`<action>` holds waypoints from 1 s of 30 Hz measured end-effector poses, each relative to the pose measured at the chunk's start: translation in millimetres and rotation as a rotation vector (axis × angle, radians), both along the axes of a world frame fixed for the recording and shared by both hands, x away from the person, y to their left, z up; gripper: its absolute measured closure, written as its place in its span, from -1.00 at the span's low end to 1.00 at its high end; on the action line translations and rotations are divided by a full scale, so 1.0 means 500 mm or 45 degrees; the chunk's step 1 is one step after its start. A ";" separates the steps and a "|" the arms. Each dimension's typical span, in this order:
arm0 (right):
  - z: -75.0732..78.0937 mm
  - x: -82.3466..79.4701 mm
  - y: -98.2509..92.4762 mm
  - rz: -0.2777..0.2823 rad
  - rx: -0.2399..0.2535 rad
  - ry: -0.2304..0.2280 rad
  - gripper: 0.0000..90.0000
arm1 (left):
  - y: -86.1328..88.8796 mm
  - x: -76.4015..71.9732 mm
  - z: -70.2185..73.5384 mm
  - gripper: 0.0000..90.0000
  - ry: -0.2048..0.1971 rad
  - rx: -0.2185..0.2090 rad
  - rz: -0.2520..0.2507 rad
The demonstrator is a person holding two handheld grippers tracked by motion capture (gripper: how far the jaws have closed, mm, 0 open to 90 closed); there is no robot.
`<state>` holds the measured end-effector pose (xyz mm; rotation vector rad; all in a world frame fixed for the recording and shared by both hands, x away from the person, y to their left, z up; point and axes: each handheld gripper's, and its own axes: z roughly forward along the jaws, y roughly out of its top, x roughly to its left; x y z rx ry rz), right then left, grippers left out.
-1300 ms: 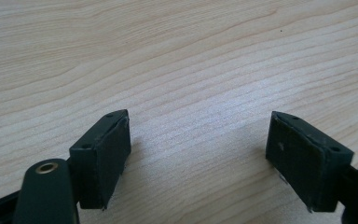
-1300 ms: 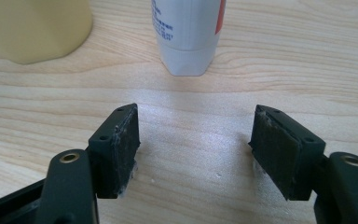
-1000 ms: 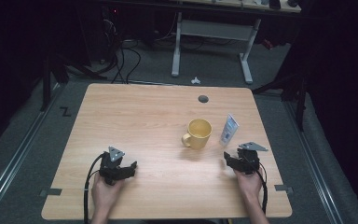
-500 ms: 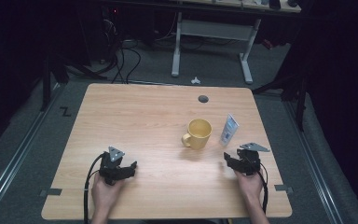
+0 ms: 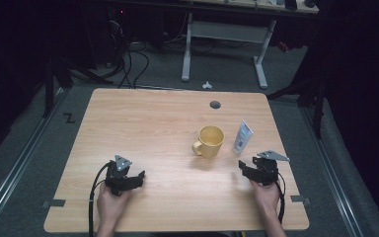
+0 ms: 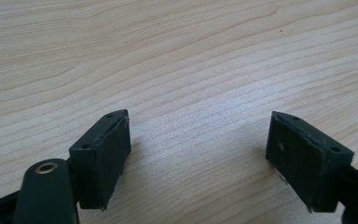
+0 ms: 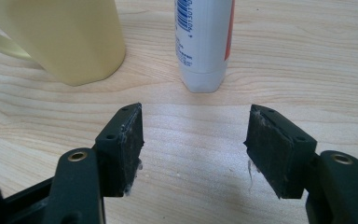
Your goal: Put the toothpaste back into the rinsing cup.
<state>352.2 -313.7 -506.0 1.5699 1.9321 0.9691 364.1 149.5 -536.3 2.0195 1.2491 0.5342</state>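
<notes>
**A:** My right claw [image 7: 193,151] sits low on the table [image 5: 153,123] with jaws wide apart, nothing between them. The white tube [image 7: 204,42] stands upright just ahead, yellow mug [image 7: 65,37] close beside it. Left claw [image 6: 196,158] is apart too, over bare wood.

**B:** Risk?

**A:** I'd say tipping the tube by nudging it off-centre, or bumping the mug.

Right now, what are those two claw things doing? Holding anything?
Left gripper: open, fingers empty, bare table between them.
Right gripper: open, holding nothing; the white tube and yellow mug stand just ahead.
</notes>
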 end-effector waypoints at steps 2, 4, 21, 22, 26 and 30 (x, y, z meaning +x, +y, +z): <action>0.001 -0.001 -0.002 0.001 -0.002 -0.001 -0.19 | 0.000 0.000 0.000 -0.50 0.000 0.000 0.000; 0.002 -0.002 -0.001 -0.006 0.001 0.006 -0.19 | 0.000 0.000 0.000 -0.50 0.000 0.000 0.000; 0.029 0.009 0.002 0.016 -0.011 -0.034 -0.19 | 0.000 0.000 0.000 -0.50 0.000 0.000 0.000; 0.031 0.010 0.003 0.015 -0.011 -0.035 -0.19 | 0.000 0.000 0.000 -0.50 0.000 -0.001 0.001; 0.041 0.015 0.006 0.020 -0.022 -0.045 -0.19 | 0.000 0.000 0.000 -0.50 0.000 0.000 0.000; 0.049 0.020 0.008 0.030 -0.023 -0.056 -0.18 | 0.000 0.000 0.000 -0.50 0.000 0.000 0.000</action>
